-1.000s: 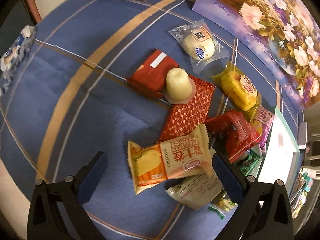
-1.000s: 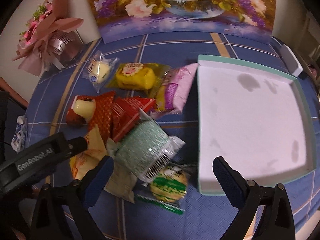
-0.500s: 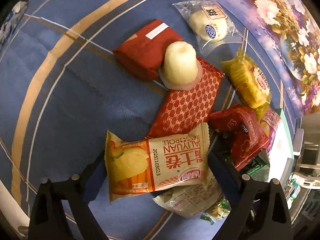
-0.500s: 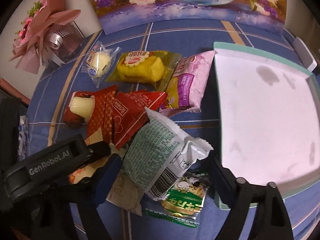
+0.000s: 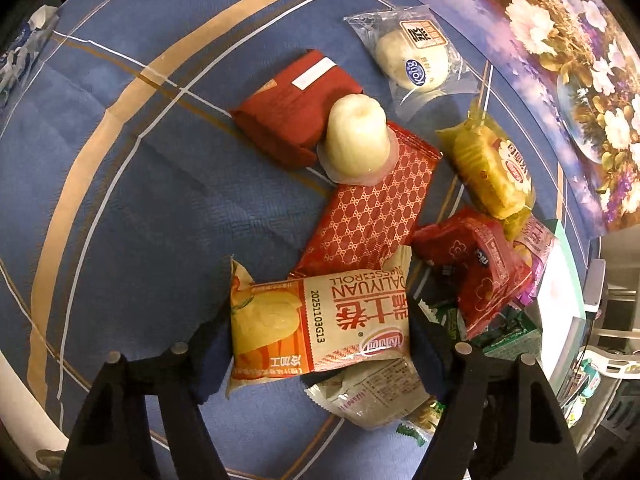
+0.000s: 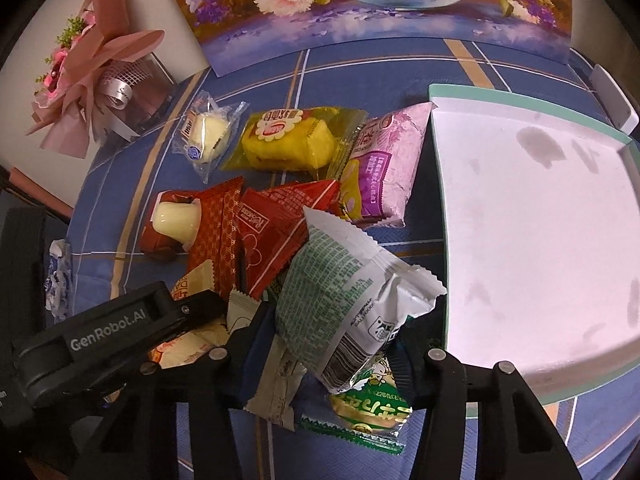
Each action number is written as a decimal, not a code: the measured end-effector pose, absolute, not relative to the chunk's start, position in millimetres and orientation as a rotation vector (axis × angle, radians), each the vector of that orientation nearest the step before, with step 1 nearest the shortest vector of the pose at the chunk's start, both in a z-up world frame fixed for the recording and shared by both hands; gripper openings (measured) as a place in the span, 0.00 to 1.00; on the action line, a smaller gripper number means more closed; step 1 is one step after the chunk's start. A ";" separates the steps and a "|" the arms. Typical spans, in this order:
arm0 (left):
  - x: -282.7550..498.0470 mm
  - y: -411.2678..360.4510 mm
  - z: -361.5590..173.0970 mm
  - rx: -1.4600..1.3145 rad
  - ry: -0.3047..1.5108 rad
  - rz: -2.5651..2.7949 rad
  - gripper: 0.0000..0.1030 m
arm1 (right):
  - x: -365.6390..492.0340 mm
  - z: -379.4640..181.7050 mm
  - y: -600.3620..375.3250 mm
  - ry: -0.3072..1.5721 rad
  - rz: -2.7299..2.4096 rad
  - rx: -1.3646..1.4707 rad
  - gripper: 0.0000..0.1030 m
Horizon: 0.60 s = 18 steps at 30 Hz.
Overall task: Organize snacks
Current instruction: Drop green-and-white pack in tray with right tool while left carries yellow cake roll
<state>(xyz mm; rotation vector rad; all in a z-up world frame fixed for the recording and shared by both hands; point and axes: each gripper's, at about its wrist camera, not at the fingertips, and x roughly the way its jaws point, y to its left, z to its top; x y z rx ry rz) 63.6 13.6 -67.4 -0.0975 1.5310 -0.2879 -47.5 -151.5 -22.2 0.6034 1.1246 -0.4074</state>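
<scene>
A pile of wrapped snacks lies on a blue cloth. My left gripper (image 5: pixel 316 344) is shut on an orange-and-cream egg roll packet (image 5: pixel 320 324), its pads against both ends. My right gripper (image 6: pixel 332 344) is shut on a green-and-white packet (image 6: pixel 340 296), which tilts upward. Behind lie a patterned red packet (image 5: pixel 372 216), a pudding cup (image 5: pixel 356 140), a dark red packet (image 5: pixel 296 108), a red bag (image 5: pixel 476 268), a yellow cake (image 6: pixel 292 144), a purple packet (image 6: pixel 380 172) and a clear-wrapped bun (image 6: pixel 208 136). The white tray with a teal rim (image 6: pixel 440 208) is on the right.
A green cookie packet (image 6: pixel 372 404) and a pale packet (image 6: pixel 276 392) lie under my right gripper. A flower painting (image 6: pixel 360 4) leans at the back. A pink bouquet (image 6: pixel 92 80) stands back left. A crumpled wrapper (image 6: pixel 58 276) lies at the left.
Both grippers moved forward and down onto the pile and closed. The left closed on the egg roll packet. The right closed on the green-and-white packet, which now tilts up.
</scene>
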 end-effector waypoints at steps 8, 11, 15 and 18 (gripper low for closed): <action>62.9 23.2 -28.4 -0.090 1.484 -0.288 0.75 | -54.9 -4.5 -153.1 1.097 -0.401 0.602 0.53; 61.0 20.7 -17.3 -0.087 1.455 -0.294 0.75 | -58.1 3.0 -155.4 1.076 -0.395 0.614 0.53; 53.7 12.8 0.6 -0.069 1.404 -0.322 0.75 | -68.1 17.7 -163.5 1.039 -0.420 0.618 0.53; 45.8 -1.0 9.3 -0.053 1.367 -0.352 0.75 | -79.5 22.2 -176.5 1.025 -0.482 0.620 0.53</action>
